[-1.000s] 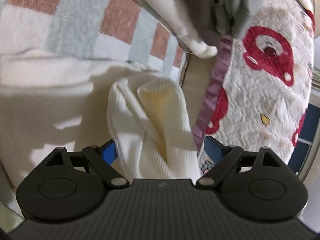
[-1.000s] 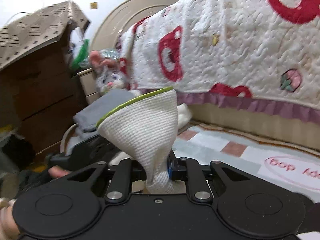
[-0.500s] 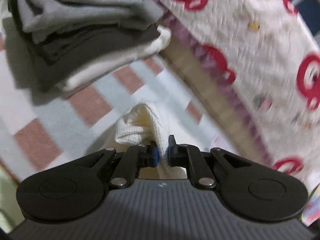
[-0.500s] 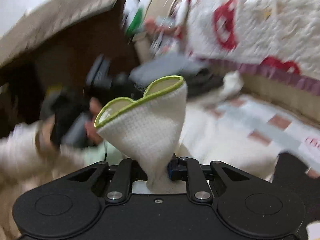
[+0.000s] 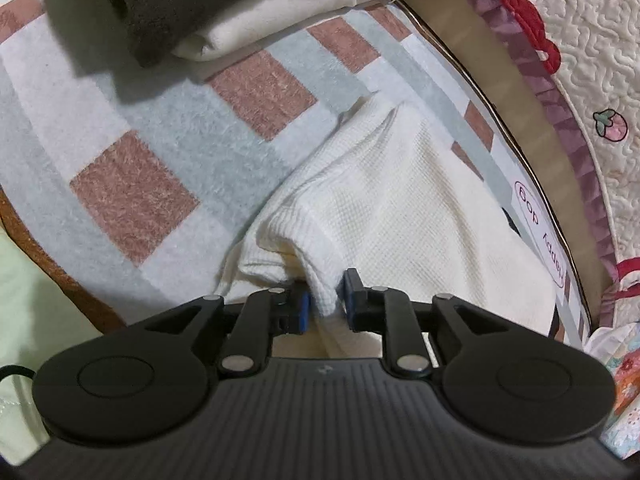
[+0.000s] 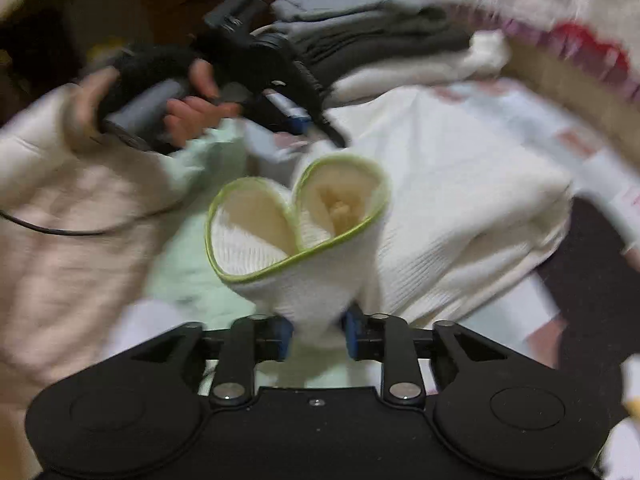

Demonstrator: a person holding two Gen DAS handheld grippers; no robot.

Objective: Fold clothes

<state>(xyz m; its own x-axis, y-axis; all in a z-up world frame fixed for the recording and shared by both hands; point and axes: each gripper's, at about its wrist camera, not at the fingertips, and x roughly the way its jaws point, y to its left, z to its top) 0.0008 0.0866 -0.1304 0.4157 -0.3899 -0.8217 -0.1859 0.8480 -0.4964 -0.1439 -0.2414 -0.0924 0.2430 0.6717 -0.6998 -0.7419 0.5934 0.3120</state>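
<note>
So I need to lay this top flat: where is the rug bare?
Bare rug lies between the folded stack and the cream top, running to the rug's brown edge. Toward the bed it is crowded: the top leaves only a thin strip of rug.

A: My left gripper [image 5: 325, 300]: matt black plastic, ribbed housing, blue pads, bright metal pivot pins.

B: The garment [image 5: 400, 208]?

A: Cream cloth, fine waffle knit, matt. Its cuff [image 6: 298, 216] has green binding.

B: Underneath?

A: Rug [image 5: 132, 152]: fuzzy, napped pile. Bedspread [image 5: 580, 40]: quilted cloth, puckered stitching. Folded stack [image 5: 224, 4]: soft matt fabrics.
</note>
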